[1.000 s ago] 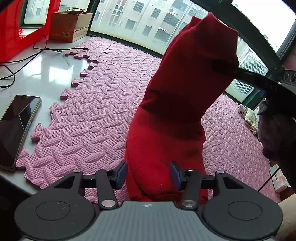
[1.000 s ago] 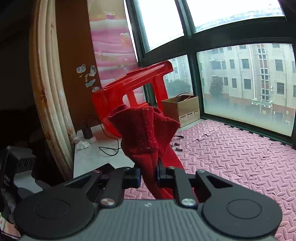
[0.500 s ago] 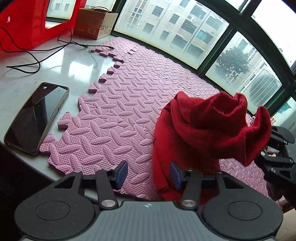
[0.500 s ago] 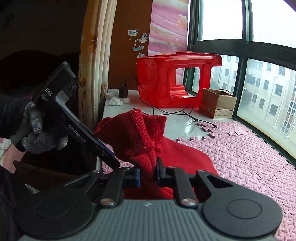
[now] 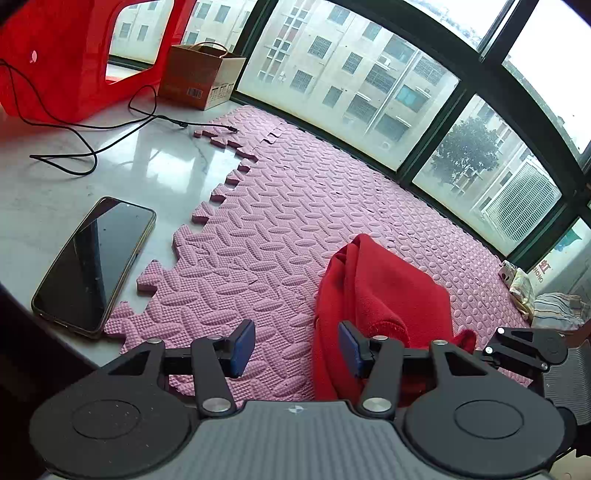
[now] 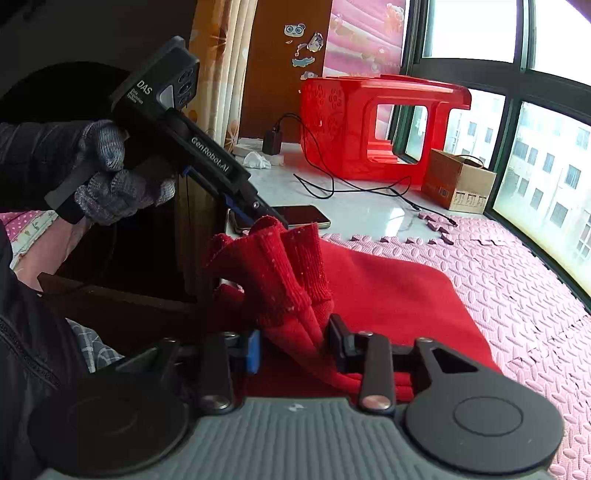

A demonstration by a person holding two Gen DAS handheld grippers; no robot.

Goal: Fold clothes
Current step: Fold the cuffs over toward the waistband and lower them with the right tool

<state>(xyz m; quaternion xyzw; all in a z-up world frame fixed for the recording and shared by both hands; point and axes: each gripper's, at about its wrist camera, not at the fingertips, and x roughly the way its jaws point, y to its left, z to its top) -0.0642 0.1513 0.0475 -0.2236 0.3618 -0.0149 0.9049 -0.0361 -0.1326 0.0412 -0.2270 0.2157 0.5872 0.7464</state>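
The one red knit garment (image 5: 380, 295), held high a second ago, now lies lowered on the pink foam mat (image 5: 295, 206) near its front edge. The right gripper (image 6: 293, 341) has just been opening, its ribbed cuff loose between the jaws. The left gripper (image 5: 297, 347) stands open, empty. One phone (image 5: 94, 260) lies on the marble sill's front edge.

It was a home, a room with a bay window (image 5: 369, 92). Below that window lay pink foam mats (image 5: 303, 206); left of it hung a flowered curtain (image 6: 221, 66), beside cartoon stickers (image 6: 295, 30) on a wooden panel.
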